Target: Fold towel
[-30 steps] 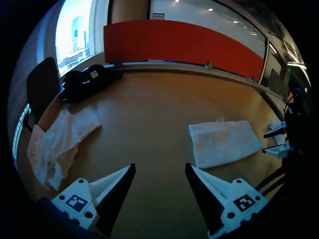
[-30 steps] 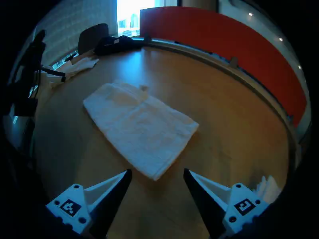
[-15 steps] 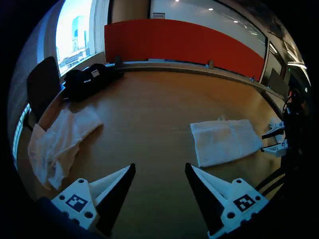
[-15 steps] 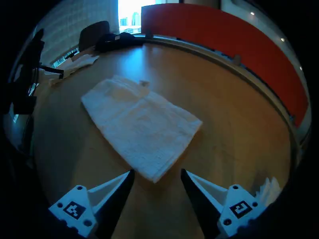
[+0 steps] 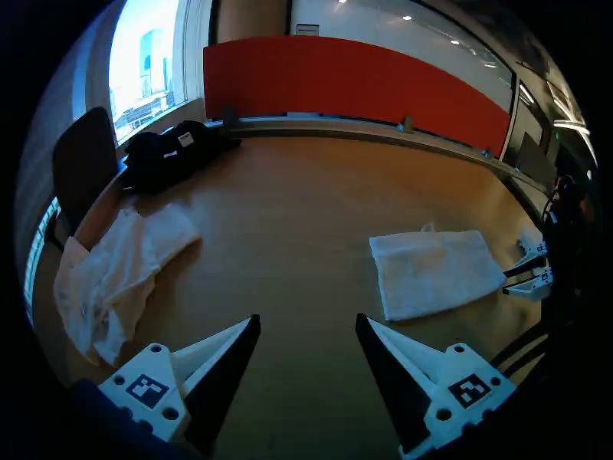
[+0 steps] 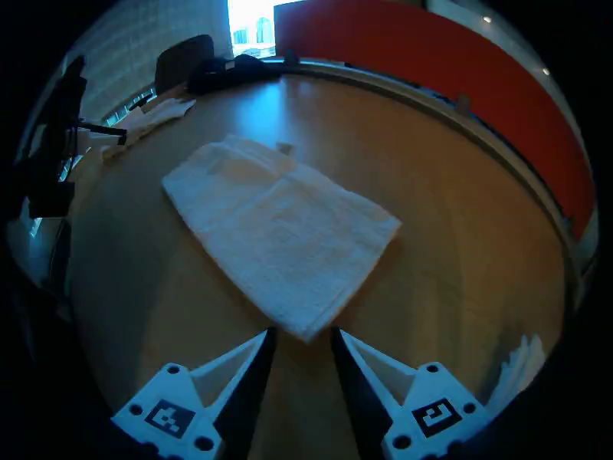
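A white towel (image 6: 280, 234), folded into a rectangle, lies flat on the wooden table (image 6: 460, 230). My right gripper (image 6: 303, 333) is low at its near corner. The fingers stand a narrow gap apart, with the corner's tip between the fingertips and wood showing behind it. In the left gripper view the same towel (image 5: 437, 270) lies right of centre, and the right gripper (image 5: 507, 282) sits at its right edge. My left gripper (image 5: 306, 322) hovers wide open over bare wood, well left of the towel, holding nothing.
A crumpled white cloth (image 5: 115, 276) hangs over the table's left edge near a dark chair (image 5: 80, 165). A black bag (image 5: 168, 152) sits at the back left. A red partition (image 5: 352, 80) runs along the far edge. More white cloth (image 6: 521, 360) lies near the right gripper.
The right gripper's fingers have drawn closer together and slid forward to the towel's near corner. The left gripper has stayed nearly still and open.
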The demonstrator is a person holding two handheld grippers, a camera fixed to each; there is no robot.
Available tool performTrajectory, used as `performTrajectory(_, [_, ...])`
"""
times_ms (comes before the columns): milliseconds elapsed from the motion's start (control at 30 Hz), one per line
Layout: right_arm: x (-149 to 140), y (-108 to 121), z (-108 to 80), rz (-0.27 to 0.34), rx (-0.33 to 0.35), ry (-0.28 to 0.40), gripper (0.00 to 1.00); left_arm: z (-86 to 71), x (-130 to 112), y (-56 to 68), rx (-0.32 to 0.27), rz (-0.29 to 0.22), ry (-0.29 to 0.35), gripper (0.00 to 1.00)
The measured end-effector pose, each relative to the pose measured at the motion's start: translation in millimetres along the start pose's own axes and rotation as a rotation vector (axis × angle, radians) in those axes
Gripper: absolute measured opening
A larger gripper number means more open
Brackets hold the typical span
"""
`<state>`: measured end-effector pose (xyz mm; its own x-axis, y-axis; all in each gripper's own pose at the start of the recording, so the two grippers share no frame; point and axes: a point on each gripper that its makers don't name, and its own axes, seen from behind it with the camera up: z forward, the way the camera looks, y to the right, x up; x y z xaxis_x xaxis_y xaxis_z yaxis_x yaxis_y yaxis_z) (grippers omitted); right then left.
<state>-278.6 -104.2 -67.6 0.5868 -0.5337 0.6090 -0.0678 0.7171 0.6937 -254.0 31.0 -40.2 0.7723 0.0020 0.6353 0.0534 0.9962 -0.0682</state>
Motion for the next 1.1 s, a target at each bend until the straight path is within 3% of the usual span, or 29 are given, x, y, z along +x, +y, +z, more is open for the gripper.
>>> performTrajectory(267, [3,0,1.5,-0.004,-0.005,0.008,0.45,-0.5,-1,-0.1,-0.001,-0.002,0.001,0.92])
performTrajectory(433, [4,1,2.2,-0.008,-0.012,0.005,0.21,-1.0,0,-0.6,0.000,-0.003,0.002,0.92])
performTrajectory(567, [6,0,2.0,-0.001,-0.011,0.007,0.12,-1.4,0,-1.6,0.001,-0.005,0.004,0.92])
performTrajectory(900, [20,-1,-3.5,-0.008,-0.017,0.036,0.08,-2.4,1,-2.5,0.000,-0.008,0.007,0.92])
performTrajectory(1100, [46,-2,-12.7,-0.025,-0.026,0.076,0.08,-2.9,3,-4.1,0.001,-0.010,0.012,0.92])
